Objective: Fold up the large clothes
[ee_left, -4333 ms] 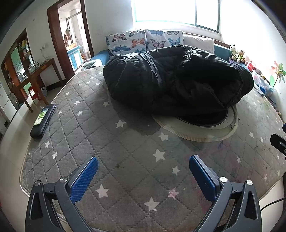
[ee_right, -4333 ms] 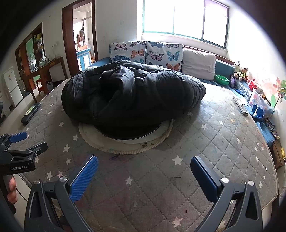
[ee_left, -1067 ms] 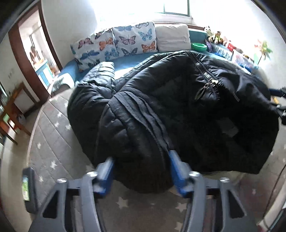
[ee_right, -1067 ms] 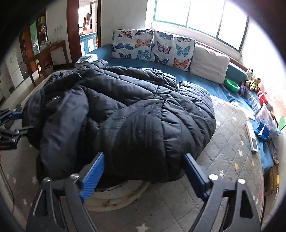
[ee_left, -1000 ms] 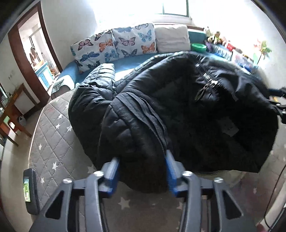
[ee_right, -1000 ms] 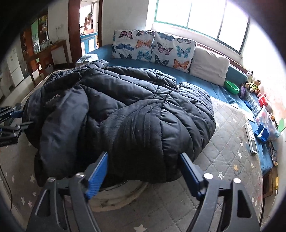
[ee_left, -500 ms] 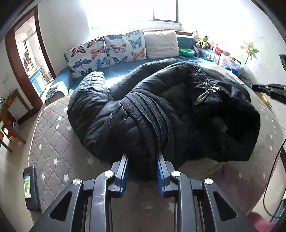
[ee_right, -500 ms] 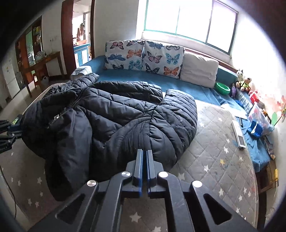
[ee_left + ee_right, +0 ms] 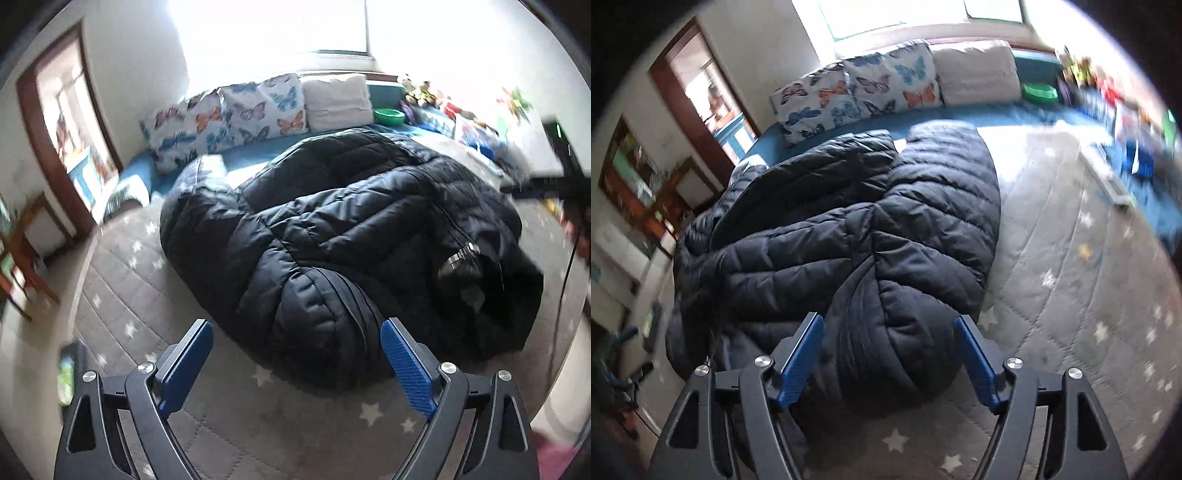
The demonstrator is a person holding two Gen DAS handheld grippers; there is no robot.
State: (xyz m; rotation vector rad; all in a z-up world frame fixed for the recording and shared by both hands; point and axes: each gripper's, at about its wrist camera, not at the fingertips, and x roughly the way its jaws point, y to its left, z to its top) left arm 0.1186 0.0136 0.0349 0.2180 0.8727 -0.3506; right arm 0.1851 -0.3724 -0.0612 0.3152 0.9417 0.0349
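Sunlight is pouring in through the window behind the butterfly pillows (image 9: 236, 114) and the plain white pillow (image 9: 338, 101). A green bowl (image 9: 388, 115) is sitting next to the white pillow, and toys are lining the far side, too blurry for me to tell apart.

I am looking down at a big bed with a grey star quilt (image 9: 1067, 236). The black puffy coat (image 9: 343, 236) is lying bunched up in the middle of that quilt, with its shiny zipper pull (image 9: 460, 258) showing near one edge.

I am holding the left gripper (image 9: 295, 363) low over the quilt at the near edge of the coat. Its jaws have just been opening and are now standing wide apart. A thick roll of coat is sitting between them, but the blue pads are not pressing on it.

I am holding the right gripper (image 9: 888, 354) at the coat's other near edge. Its jaws have also just been opening and are spread. A fat fold of coat is lying between them, and I am not pinching it.
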